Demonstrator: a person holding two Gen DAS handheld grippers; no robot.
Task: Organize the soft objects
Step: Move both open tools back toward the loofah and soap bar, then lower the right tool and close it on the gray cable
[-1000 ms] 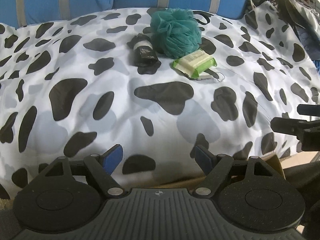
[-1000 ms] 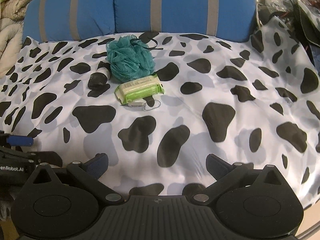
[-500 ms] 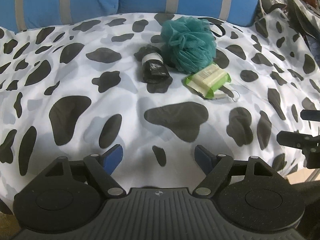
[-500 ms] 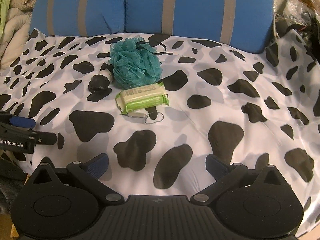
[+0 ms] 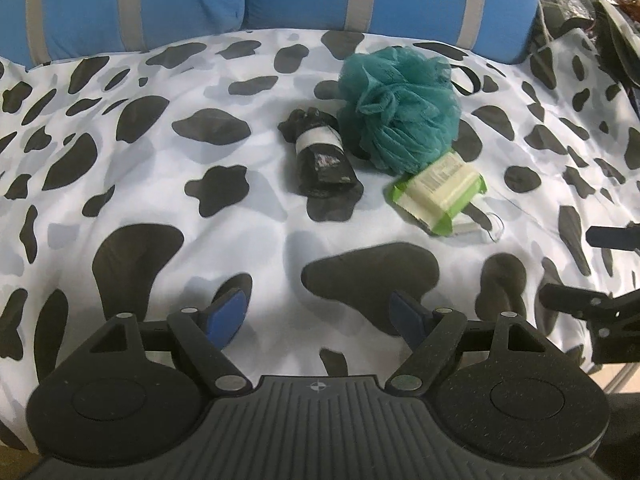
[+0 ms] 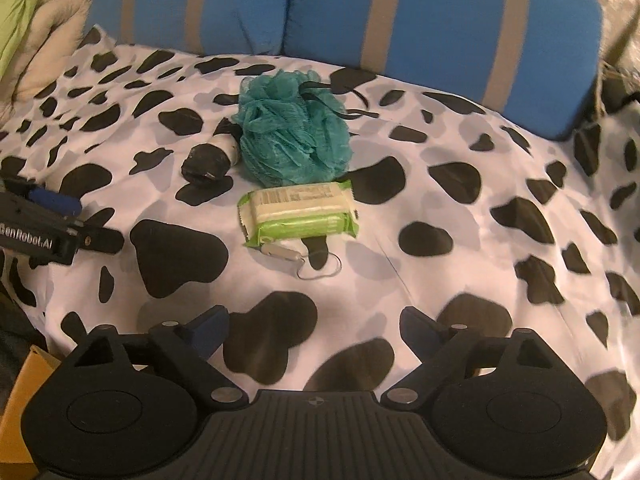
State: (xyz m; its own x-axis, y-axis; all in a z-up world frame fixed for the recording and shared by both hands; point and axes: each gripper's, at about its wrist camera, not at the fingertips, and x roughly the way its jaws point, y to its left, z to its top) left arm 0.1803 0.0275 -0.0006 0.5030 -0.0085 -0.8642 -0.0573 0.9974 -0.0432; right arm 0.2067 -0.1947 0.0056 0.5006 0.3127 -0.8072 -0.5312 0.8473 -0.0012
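Note:
A teal mesh bath pouf (image 5: 400, 108) (image 6: 292, 132) lies on a cow-print sheet (image 5: 120, 160) (image 6: 480, 220). A black rolled cloth with a white band (image 5: 320, 156) (image 6: 210, 160) lies to its left. A green wipes pack (image 5: 438, 192) (image 6: 298, 212) lies in front of the pouf, with a small white tag on a wire loop (image 6: 288, 256) by it. My left gripper (image 5: 320, 316) is open and empty, short of the black roll. My right gripper (image 6: 312, 330) is open and empty, short of the wipes pack.
Blue cushions with grey stripes (image 5: 200, 0) (image 6: 400, 20) stand behind the sheet. Dark clutter (image 5: 600, 20) lies at the right. Beige and green bedding (image 6: 32, 20) lies at the left. A yellow box corner (image 6: 20, 400) sits at the bed's front edge.
Both grippers have moved forward over the sheet toward the three objects, which now look larger and nearer. Both jaws stay open. The objects have not moved.

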